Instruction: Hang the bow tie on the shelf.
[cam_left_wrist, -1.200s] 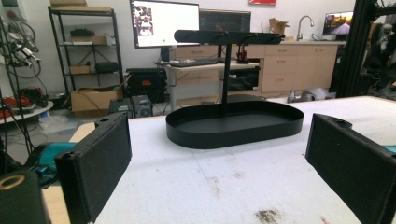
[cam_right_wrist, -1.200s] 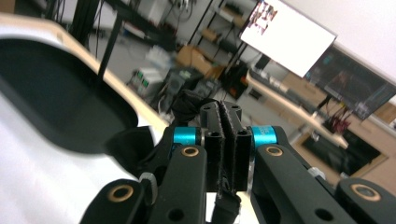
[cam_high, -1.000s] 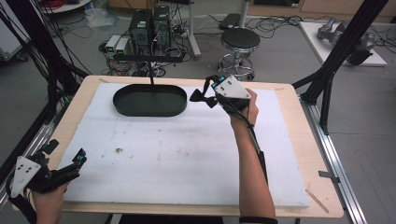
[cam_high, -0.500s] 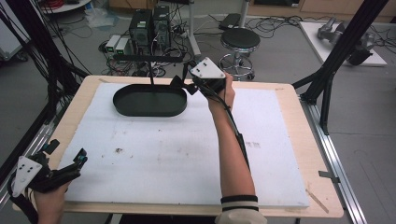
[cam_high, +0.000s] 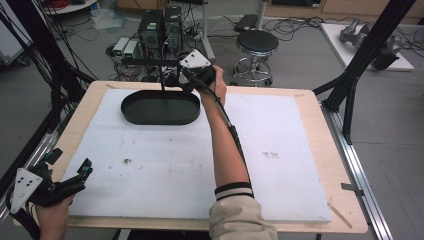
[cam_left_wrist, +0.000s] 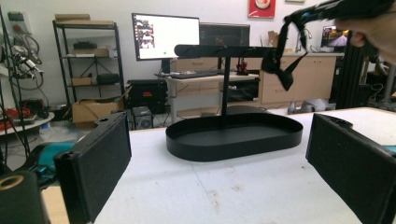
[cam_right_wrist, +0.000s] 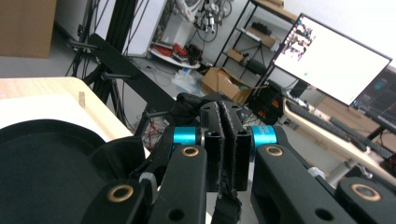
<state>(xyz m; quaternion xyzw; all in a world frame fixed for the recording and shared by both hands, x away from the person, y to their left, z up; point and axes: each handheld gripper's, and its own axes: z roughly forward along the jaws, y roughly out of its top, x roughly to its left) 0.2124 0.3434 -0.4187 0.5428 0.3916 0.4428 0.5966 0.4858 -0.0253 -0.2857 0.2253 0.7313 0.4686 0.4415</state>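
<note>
Right tool (cam_high: 181, 79) is clamped tight on a black strap (cam_left_wrist: 279, 65), held up by the stand's crossbar (cam_left_wrist: 224, 50) above the black tray (cam_high: 160, 107). Left tool (cam_high: 70, 179) is spread wide, holding nothing, low at the bench's (cam_high: 280, 125) near left corner.

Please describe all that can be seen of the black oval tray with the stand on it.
The tray is black, oval and shallow, with a low upright rim and a matte look, maybe metal or plastic. It sits flat on the white board at the far left side of the table. A thin black post rises from its back part and carries a horizontal black bar on top. The tray looks empty. The right gripper holds a black strap near the bar's end.
</note>
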